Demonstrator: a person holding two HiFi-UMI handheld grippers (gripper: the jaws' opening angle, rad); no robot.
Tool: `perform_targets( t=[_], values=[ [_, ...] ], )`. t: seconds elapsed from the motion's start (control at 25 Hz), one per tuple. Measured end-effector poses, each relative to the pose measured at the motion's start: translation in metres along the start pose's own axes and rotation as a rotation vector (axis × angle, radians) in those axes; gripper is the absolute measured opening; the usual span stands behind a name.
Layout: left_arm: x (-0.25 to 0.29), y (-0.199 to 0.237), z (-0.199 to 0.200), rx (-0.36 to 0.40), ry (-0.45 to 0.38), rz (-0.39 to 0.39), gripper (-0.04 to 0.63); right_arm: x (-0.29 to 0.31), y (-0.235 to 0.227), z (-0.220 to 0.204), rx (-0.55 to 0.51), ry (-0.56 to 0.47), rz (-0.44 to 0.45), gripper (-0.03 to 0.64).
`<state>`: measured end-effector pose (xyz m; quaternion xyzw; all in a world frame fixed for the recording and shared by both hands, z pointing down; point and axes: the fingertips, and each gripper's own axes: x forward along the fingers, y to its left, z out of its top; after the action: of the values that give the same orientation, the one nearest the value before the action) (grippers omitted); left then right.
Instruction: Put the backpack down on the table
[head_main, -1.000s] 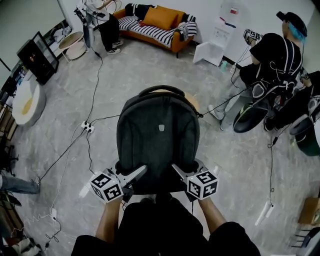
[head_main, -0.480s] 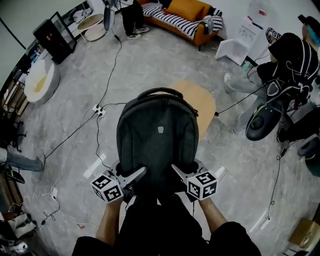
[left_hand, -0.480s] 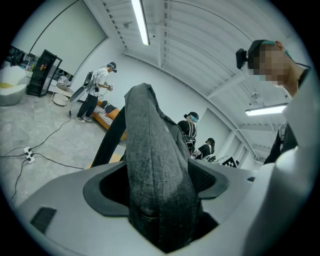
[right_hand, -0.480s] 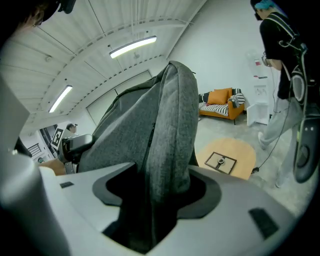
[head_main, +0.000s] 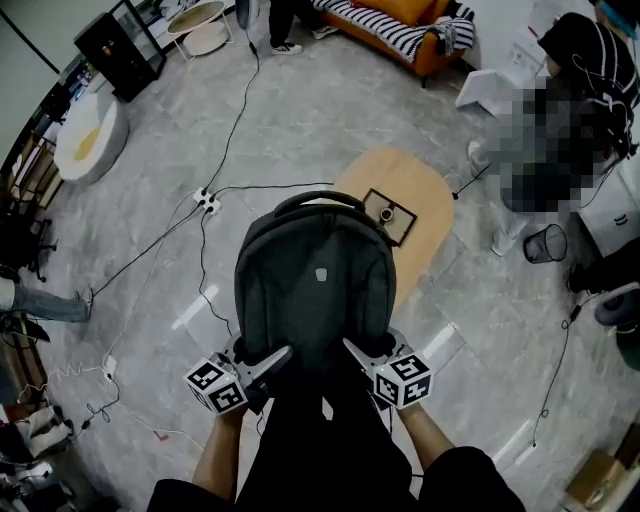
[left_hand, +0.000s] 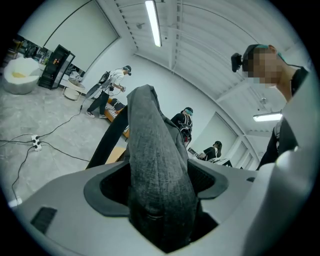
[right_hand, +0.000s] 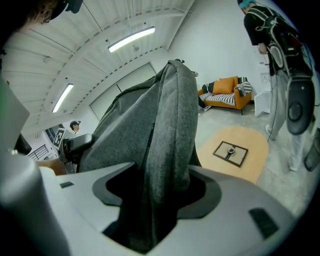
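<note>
A dark grey backpack (head_main: 316, 285) hangs in the air in front of me, held by both grippers at its lower corners. In the head view my left gripper (head_main: 272, 358) is shut on its bottom left edge and my right gripper (head_main: 358, 352) is shut on its bottom right edge. The left gripper view shows a thick fold of the backpack (left_hand: 156, 170) pinched between the jaws; in the right gripper view the backpack (right_hand: 167, 145) likewise fills the jaws. Beyond and below it stands a small light wooden table (head_main: 428, 205), partly hidden by the backpack.
A small framed plate (head_main: 386, 215) with a round fitting lies on the table. Cables and a power strip (head_main: 208, 200) run over the grey floor at left. A person sits at the right by a waste bin (head_main: 549, 243). An orange sofa (head_main: 420, 22) stands far behind.
Both grippers have come down with the backpack. My view has tipped down and forward, so the wooden table now shows beyond the backpack's top right. The grips have not changed.
</note>
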<state>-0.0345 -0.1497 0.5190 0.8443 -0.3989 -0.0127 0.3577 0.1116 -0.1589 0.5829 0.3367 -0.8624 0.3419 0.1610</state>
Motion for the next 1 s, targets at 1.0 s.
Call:
perform_targets(
  t=[1.0],
  values=[
    [0.074,0.164,-0.152,-0.226,0.161,-0.013,0.367,0.118,-0.109,-0.148,0.170,0.186,-0.074,0.249]
  ],
)
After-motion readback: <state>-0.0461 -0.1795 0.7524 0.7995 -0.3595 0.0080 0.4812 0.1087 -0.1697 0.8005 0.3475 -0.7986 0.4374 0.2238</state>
